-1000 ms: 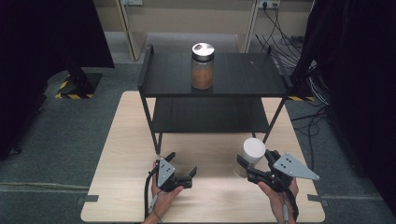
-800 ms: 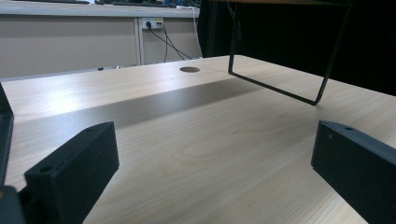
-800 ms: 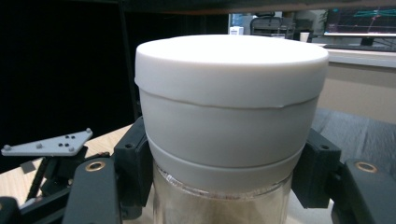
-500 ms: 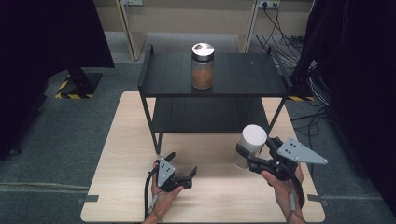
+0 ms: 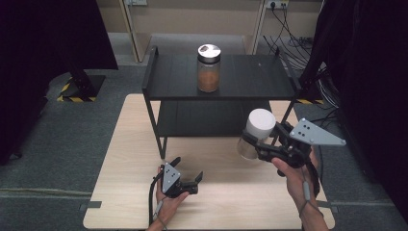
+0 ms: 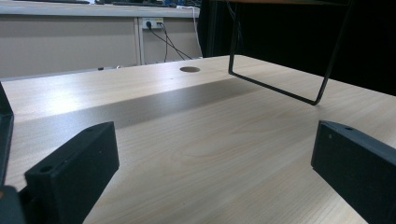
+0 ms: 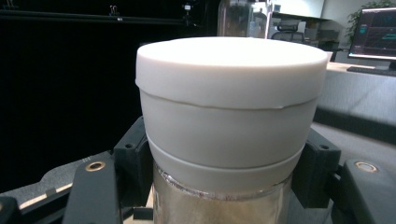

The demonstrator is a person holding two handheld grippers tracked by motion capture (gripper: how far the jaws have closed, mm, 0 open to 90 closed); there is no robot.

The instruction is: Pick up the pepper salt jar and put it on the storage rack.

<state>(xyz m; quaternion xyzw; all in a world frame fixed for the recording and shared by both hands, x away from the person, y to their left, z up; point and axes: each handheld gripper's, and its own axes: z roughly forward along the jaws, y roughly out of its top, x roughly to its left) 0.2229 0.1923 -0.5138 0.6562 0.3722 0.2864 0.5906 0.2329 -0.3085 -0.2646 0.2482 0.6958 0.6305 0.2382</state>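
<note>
A lab: black curtains (image 5: 43,57); hazard-taped stand base (image 5: 79,89) (grey carpet); monitor (image 7: 373,32).

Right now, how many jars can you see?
2. One jar with a dark lid stands on the top of the black shelf. The white-lidded jar is held in the right gripper above the table.
</note>
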